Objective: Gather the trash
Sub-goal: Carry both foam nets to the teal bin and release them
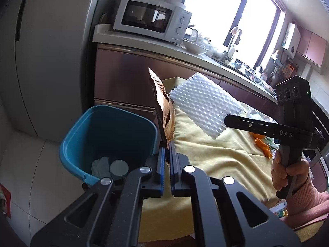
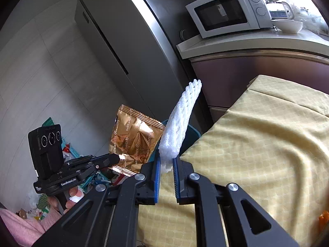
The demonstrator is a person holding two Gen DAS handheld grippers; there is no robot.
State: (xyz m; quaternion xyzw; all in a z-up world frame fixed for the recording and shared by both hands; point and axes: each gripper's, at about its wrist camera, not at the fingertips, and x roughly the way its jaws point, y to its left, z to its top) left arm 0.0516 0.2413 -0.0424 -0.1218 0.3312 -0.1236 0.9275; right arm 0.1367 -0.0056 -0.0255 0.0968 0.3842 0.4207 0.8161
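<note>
Left claw [image 1: 167,144] clamping the bottom edge of the gold snack wrapper [image 1: 162,111], jaws nearly closed on the thin foil. Wrapper standing upright, long axis running vertically, torn top edge pointing up, positioned at the near rim of the blue bin [image 1: 82,135] beside the desk [image 1: 205,154] under its yellow cloth. Bin already containing crumpled paper [image 1: 100,164] and a round lid [image 1: 119,167]. Right claw [image 2: 166,160] gripping the lower end of the white foam netting [image 2: 178,123], jaws narrowly parted around it. Netting rising steeply, long axis tilting slightly rightward, free end pointing up toward the microwave [image 2: 228,14]. Orange scraps [image 1: 262,144] lying on the cloth near the right claw.
</note>
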